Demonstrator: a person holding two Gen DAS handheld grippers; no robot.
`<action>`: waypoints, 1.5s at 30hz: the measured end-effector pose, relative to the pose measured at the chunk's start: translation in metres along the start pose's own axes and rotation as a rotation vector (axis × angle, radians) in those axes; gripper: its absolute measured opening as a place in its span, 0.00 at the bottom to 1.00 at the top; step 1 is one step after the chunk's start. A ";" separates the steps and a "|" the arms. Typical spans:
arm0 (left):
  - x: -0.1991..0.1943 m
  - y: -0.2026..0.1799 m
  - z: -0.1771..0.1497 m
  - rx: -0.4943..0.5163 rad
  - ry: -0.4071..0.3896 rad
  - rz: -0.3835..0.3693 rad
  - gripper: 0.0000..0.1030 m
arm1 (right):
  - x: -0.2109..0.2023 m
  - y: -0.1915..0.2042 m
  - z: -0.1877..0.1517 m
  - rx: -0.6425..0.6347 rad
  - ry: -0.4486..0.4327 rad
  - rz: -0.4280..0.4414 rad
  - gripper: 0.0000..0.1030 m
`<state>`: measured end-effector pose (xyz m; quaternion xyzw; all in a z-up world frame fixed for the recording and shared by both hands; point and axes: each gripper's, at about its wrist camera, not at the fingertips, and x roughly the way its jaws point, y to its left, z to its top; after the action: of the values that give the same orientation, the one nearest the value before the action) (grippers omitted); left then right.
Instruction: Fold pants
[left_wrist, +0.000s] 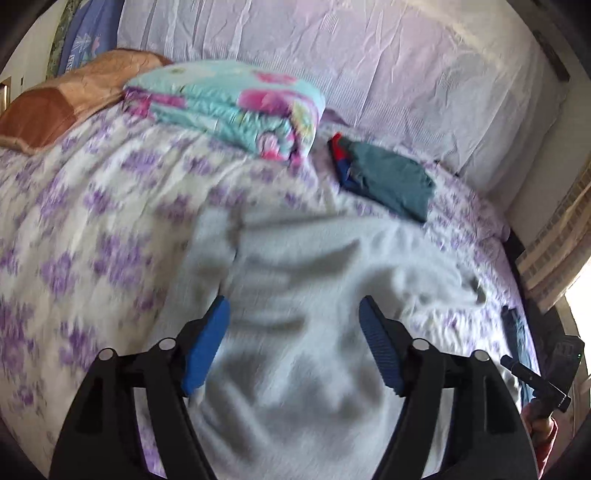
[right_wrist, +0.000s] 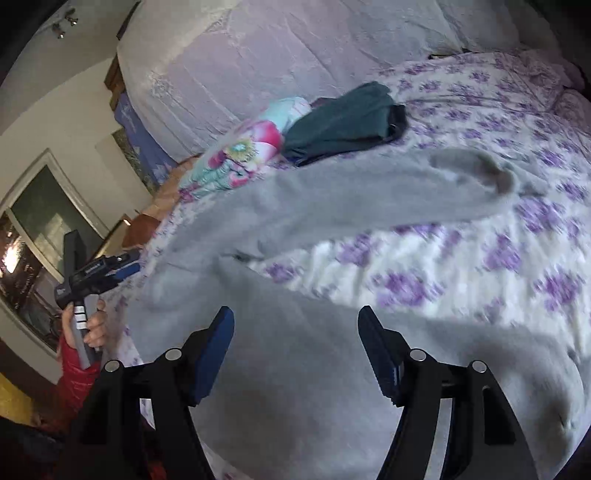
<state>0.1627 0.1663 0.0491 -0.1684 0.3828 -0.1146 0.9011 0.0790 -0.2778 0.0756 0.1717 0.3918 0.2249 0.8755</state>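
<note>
Light grey pants (left_wrist: 314, 295) lie spread and rumpled on the bed with the purple-flowered sheet (left_wrist: 92, 229). In the right wrist view the pants (right_wrist: 332, 206) run from below my fingers up to a leg end at the upper right. My left gripper (left_wrist: 294, 314) is open and empty just above the grey fabric. My right gripper (right_wrist: 295, 325) is open and empty above another part of the pants. The left gripper also shows in the right wrist view (right_wrist: 122, 267) at the left bed edge, and the right gripper shows at the right edge of the left wrist view (left_wrist: 511, 328).
A folded teal and dark blue garment stack (left_wrist: 384, 177) lies beyond the pants. A folded floral quilt (left_wrist: 236, 107) and a brown pillow (left_wrist: 62, 107) lie further back. A pale lilac headboard (left_wrist: 369, 55) borders the bed. A window (right_wrist: 33, 236) is on the left wall.
</note>
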 end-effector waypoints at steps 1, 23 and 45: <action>0.007 -0.004 0.010 -0.001 0.005 -0.011 0.69 | 0.013 0.013 0.012 -0.020 0.002 0.033 0.68; 0.099 0.034 0.078 -0.145 0.150 -0.219 0.70 | 0.185 0.106 0.077 -0.338 0.234 0.053 0.68; 0.073 0.044 -0.019 -0.032 0.062 -0.084 0.78 | 0.335 0.220 0.116 -0.426 0.395 0.040 0.53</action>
<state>0.2019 0.1777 -0.0281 -0.1950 0.4047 -0.1515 0.8805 0.3086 0.0694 0.0502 -0.0558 0.4951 0.3483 0.7940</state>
